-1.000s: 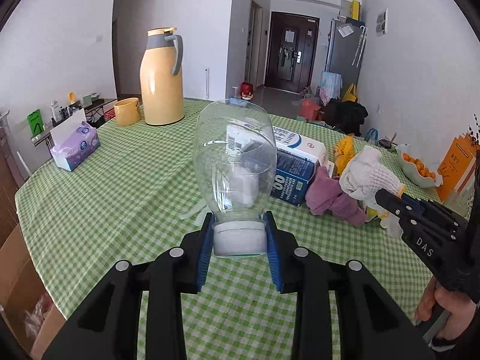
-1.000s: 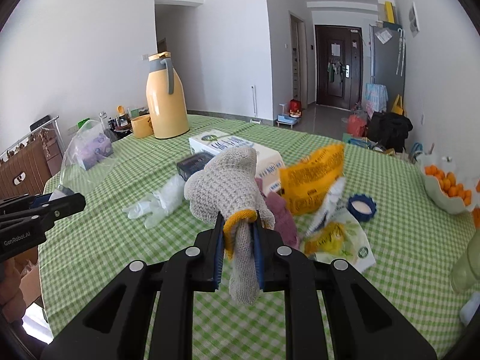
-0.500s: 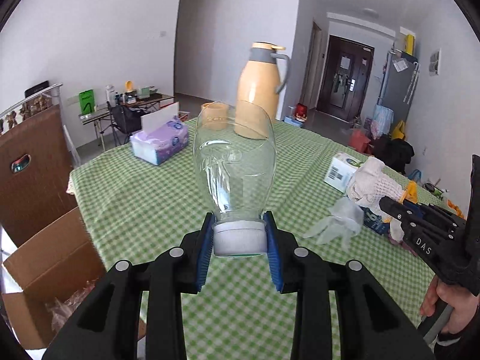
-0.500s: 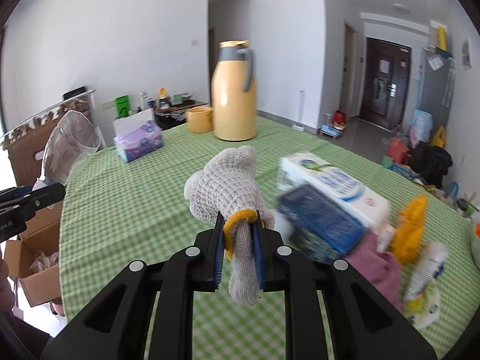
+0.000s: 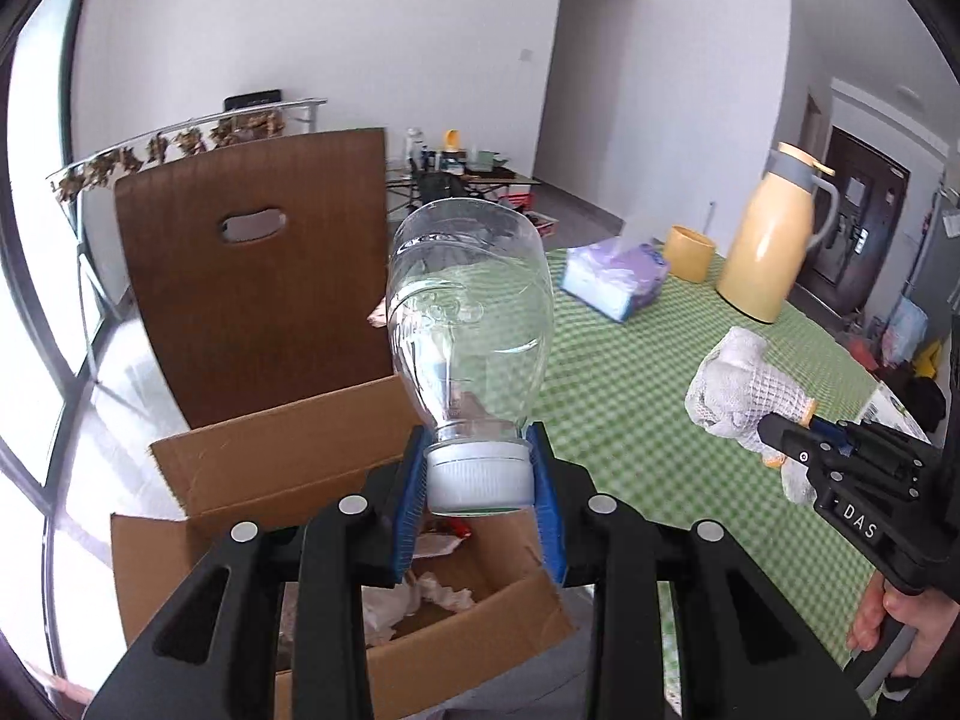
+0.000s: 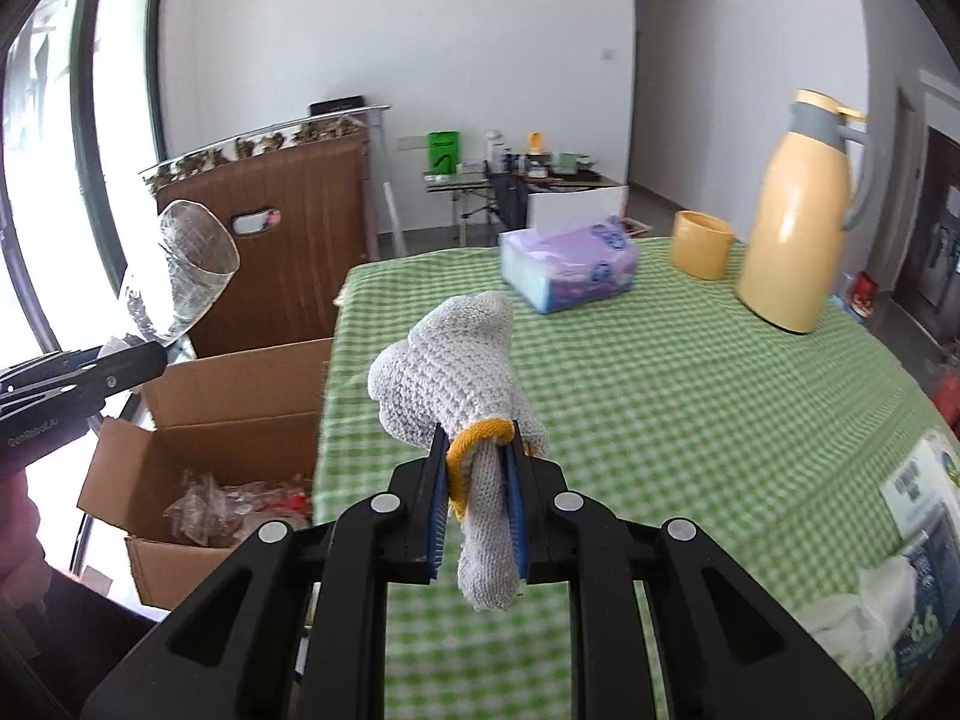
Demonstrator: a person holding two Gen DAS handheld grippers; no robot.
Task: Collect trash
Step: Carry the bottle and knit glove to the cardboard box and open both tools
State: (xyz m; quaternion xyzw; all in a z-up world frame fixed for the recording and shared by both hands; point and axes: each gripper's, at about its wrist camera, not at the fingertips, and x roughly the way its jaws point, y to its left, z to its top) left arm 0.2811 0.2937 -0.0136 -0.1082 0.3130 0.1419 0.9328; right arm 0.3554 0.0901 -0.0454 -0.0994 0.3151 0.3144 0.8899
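Below your left claw (image 5: 479, 489), the open cardboard box (image 5: 336, 564) is waiting on the floor beside the tabletop (image 6: 660, 372), and that is the relation your coming move is turning on. You are holding a clear plastic bottle (image 5: 471, 312) by its white cap, the claw clenched on the cap from both sides, so the bottle's long axis is running straight forward and up, away from the fingers, with the cap end nearest you. The bottle appears to be hanging over the box's opening, and the left claw looks nearer to the box than the right, so I judge it should be releasing first.

Your right claw (image 6: 477, 501) is pinching a grey knitted glove (image 6: 456, 372) at its yellow-edged cuff, clamped tight; the glove's body is bulging forward of the fingers while a loose end is drooping below them. This claw is hovering over the checked tabletop's edge, with the box off to its left and lower.

Looking at the bottle, it is transparent, empty as far as I can tell, and uncrushed, so it should be dropping cleanly. Crumpled wrappers and paper are already lying inside the box. The glove is soft and limp; it may be clinging to the pads on release.
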